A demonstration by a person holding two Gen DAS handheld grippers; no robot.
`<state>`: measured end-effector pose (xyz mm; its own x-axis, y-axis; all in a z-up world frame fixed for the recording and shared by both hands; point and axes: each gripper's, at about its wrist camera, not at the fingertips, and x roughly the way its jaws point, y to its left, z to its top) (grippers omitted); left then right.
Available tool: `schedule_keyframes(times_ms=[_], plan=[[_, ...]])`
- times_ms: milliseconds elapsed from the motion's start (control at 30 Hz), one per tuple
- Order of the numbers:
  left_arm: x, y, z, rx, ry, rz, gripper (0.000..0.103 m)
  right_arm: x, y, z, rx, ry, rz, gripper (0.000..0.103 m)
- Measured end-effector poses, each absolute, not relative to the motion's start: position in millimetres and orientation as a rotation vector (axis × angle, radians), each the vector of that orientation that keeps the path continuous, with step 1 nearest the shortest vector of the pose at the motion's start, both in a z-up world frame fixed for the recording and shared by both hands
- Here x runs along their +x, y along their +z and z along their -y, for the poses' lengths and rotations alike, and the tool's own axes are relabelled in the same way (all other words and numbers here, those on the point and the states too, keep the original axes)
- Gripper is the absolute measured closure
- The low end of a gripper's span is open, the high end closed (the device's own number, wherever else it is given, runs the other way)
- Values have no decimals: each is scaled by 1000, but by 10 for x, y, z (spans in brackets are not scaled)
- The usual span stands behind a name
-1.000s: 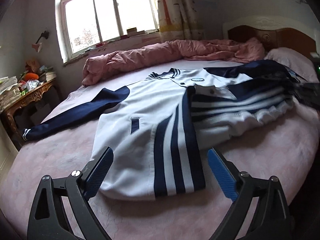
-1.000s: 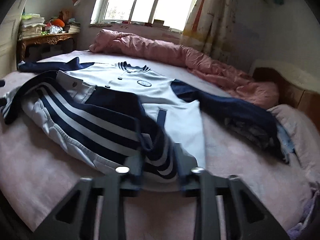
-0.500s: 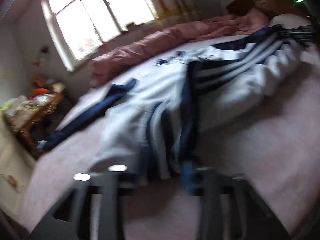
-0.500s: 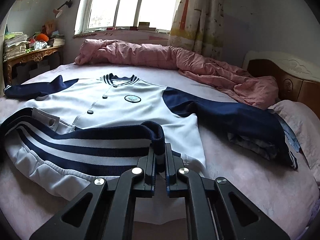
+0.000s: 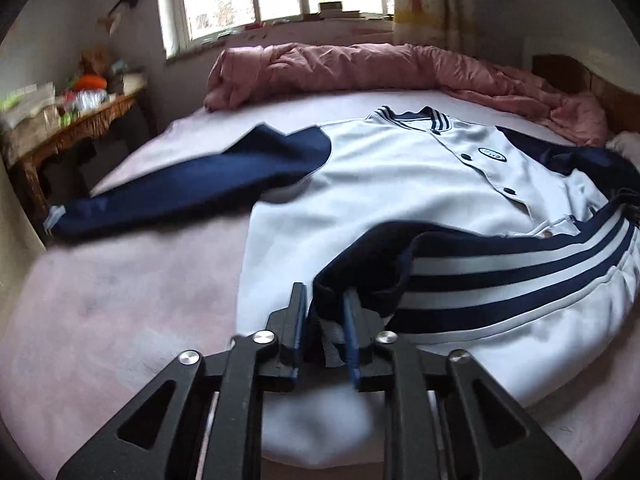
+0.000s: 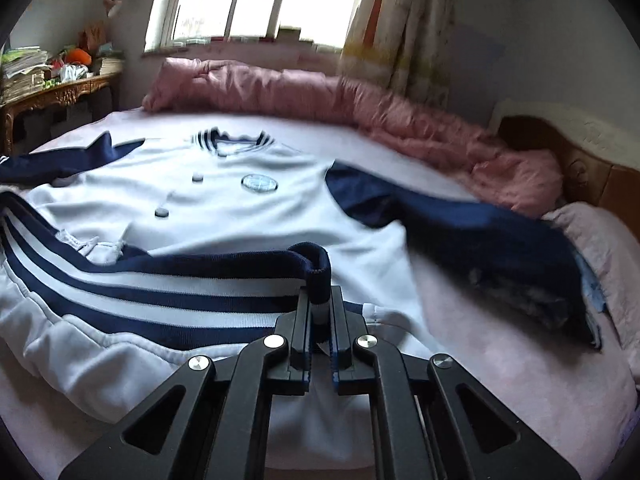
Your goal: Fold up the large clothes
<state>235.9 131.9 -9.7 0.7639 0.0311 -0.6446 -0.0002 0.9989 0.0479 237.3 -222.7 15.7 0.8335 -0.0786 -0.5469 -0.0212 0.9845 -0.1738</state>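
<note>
Navy hem band [image 5: 360, 280] of white jacket [image 5: 400, 184] on bed [image 5: 120, 300] clamped in left gripper [image 5: 325, 320], jaws just closed; right gripper [image 6: 320, 312] clamped on other hem corner, ready for fold.

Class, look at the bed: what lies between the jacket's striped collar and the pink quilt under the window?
Only bare pink bedsheet lies between the collar and the quilt; the right wrist view shows it.
</note>
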Motion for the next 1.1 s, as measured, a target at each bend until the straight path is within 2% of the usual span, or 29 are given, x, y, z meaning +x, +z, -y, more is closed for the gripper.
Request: schedule_keyframes(times_ms=[33,67,100,133,267,367,400,467,500,533,600,633,700,800,833,867,900,933,1033,1100], plan=[[2338,-102,-1356,29,21,-693,62,2369,169,2279,-144,-22,-586,96],[2316,-72,-1374,9,22,-677,51,2358,186,2340,-102,2,-589,96],[2277,-35,-1433,-23,20,-654,29,2348,204,2406,-57,29,-594,96],[2243,-11,-1477,-55,17,-641,21,2338,210,2476,-15,45,-602,95],[2188,-91,-1686,-239,-67,-708,20,2287,170,2657,109,55,-632,89],[2187,-183,-1761,-289,-47,-762,20,2202,173,2721,152,57,-631,81],[2182,-195,-1786,-288,-25,-763,20,2183,190,2728,156,56,-627,74],[2190,-211,-1828,-293,10,-759,20,2119,238,2776,178,49,-608,52],[2215,-243,-1851,-303,19,-768,20,2081,258,2818,193,44,-599,36],[2235,-282,-1862,-310,18,-785,20,2049,272,2858,208,45,-595,32],[2274,-350,-1843,-293,30,-822,25,2024,272,2926,236,64,-609,32],[2259,-332,-1807,-272,31,-813,53,2034,247,2953,242,85,-636,32],[2202,-270,-1716,-237,-5,-789,94,2105,143,2947,203,89,-711,32],[2008,-93,-1643,-184,35,-677,96,2221,-38,2978,156,-26,-754,32],[1923,-9,-1633,-178,38,-629,96,2245,-67,2995,147,-72,-753,36],[1838,75,-1628,-179,37,-585,96,2243,-70,3018,164,-62,-748,47],[1780,138,-1636,-186,36,-554,96,2228,-56,3034,179,-40,-733,84],[1728,197,-1654,-196,28,-531,97,2188,-15,3042,174,-54,-705,98],[1633,284,-1742,-219,9,-518,97,2048,170,3089,146,-87,-600,98],[1689,202,-1757,-204,47,-587,97,1995,282,3130,159,-84,-571,98]])
